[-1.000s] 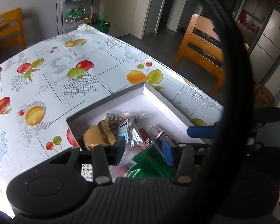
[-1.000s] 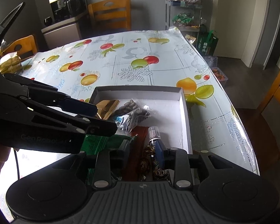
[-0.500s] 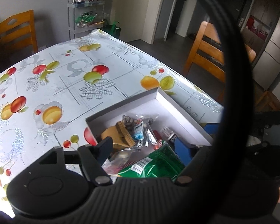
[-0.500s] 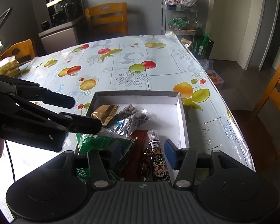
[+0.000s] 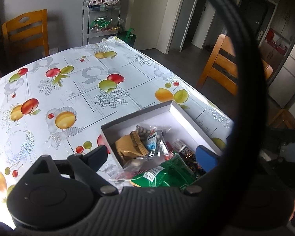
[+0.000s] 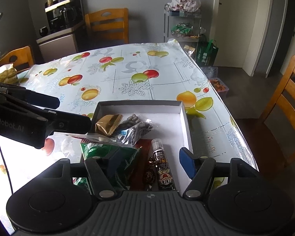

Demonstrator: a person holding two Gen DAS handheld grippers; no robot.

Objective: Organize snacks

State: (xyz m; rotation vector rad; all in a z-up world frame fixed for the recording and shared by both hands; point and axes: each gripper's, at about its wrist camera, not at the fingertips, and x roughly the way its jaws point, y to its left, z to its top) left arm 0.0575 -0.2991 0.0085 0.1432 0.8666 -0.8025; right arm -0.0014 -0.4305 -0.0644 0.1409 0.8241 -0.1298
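Observation:
A shallow white box [image 6: 184, 122] sits on the fruit-print table and also shows in the left wrist view [image 5: 188, 118]. It holds a gold packet [image 6: 106, 123], a clear bag of dark nuts [image 6: 135, 127], a green bag [image 6: 110, 155], a dark tube with a cartoon face [image 6: 163, 169] and small wrapped sweets [image 6: 149, 175]. My right gripper [image 6: 149, 161] is open and empty, above the near end of the box. My left gripper [image 5: 153, 155] is open and empty over the box's left side; it also shows at the left of the right wrist view [image 6: 68, 114].
Wooden chairs stand at the far side [image 6: 108, 25] and to the right [image 6: 285, 106]. A metal rack with snack bags [image 6: 182, 25] stands beyond the table's far corner. A cabinet with appliances [image 6: 63, 29] is at the back left. A thick black cable [image 5: 247, 74] crosses the left wrist view.
Both grippers have opened wider and pulled back from the box, so more of the table and the snacks shows. The left gripper has shifted left.

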